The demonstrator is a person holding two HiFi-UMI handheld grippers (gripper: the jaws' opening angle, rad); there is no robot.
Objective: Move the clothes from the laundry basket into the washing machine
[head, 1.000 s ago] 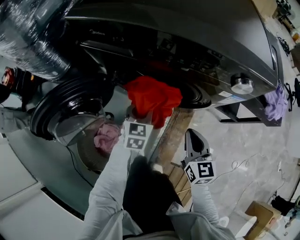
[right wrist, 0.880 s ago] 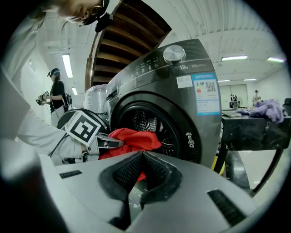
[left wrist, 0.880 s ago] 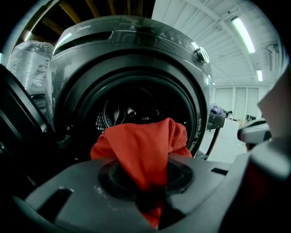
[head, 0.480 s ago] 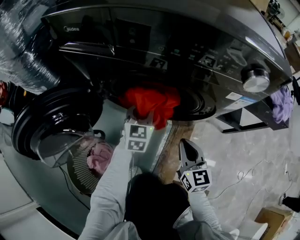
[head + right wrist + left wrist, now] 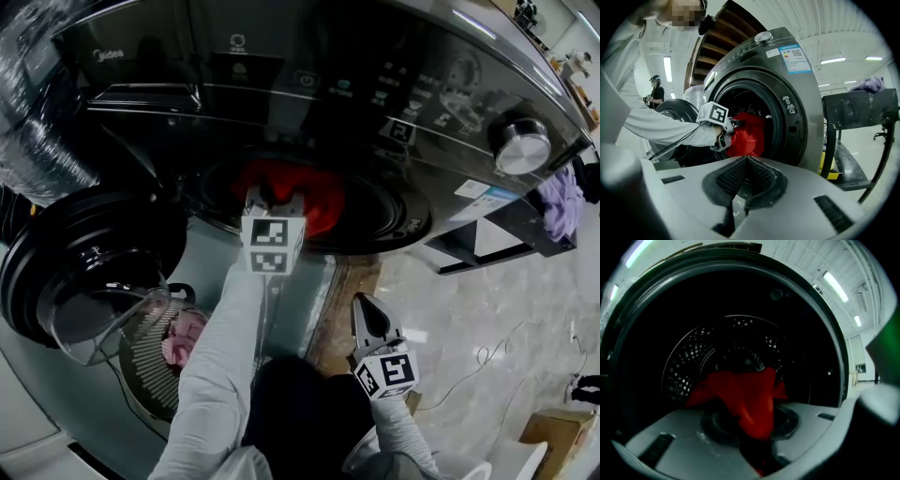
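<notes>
The left gripper [image 5: 272, 199], clenched on a red garment [image 5: 317, 204], is at the washing machine [image 5: 375, 94] mouth; the right gripper [image 5: 367, 311] hangs closed, empty; pink clothing [image 5: 183, 333] waits in the laundry basket [image 5: 141, 354].

A large, industrial-looking indoor hall, more a workshop or test space than a home laundry room. A dark grey front-loading washing machine [image 5: 394, 84] stands in the open on a pale, polished stone-look floor [image 5: 487, 309]. Overhead is a white ribbed ceiling [image 5: 834, 40] with long strip lights [image 5: 836, 286]. A silvery flexible duct [image 5: 37, 103] lies beside the machine, a cardboard box [image 5: 553, 433] sits on the floor, a bare metal-frame stand [image 5: 860, 110] is close by, and another person [image 5: 656, 93] stands in the background
</notes>
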